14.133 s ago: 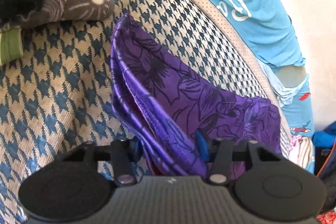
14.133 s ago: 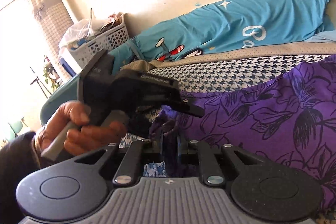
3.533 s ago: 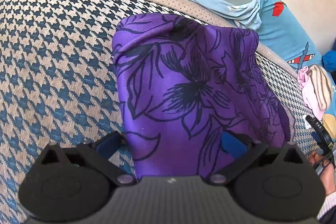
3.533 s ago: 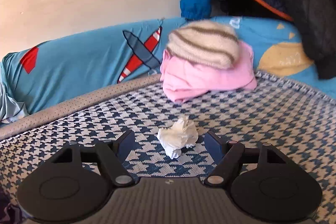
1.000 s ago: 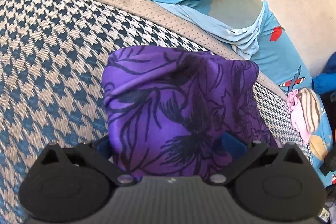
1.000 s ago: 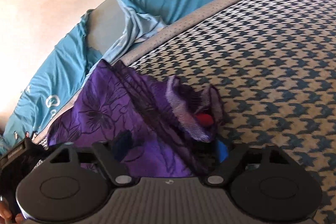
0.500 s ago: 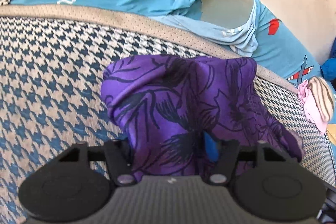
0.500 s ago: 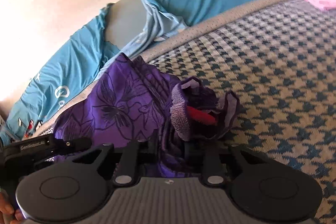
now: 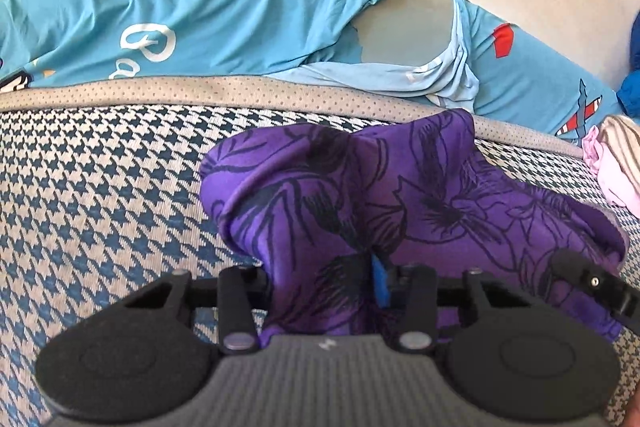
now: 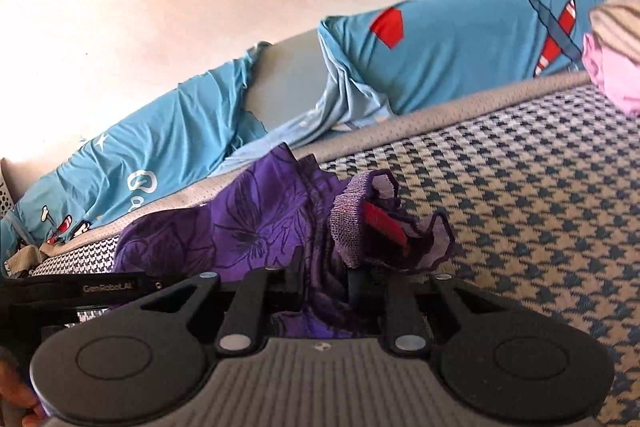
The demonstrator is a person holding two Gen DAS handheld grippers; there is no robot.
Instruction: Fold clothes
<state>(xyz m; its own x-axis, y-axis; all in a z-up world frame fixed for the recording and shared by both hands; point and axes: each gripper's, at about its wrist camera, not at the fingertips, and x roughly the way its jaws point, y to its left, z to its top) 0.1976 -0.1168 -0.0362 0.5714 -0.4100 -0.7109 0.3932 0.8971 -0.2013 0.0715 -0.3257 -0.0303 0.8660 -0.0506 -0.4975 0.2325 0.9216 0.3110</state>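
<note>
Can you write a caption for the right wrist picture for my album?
Right gripper pinches purple flowery cloth on the checked mattress.

Purple cloth with black flowers; navy-and-cream houndstooth bed; sky-blue cover; pink garment.

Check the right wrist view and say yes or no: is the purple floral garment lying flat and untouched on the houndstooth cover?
No: the purple floral garment is bunched up between the right gripper fingers, above the houndstooth cover.
</note>
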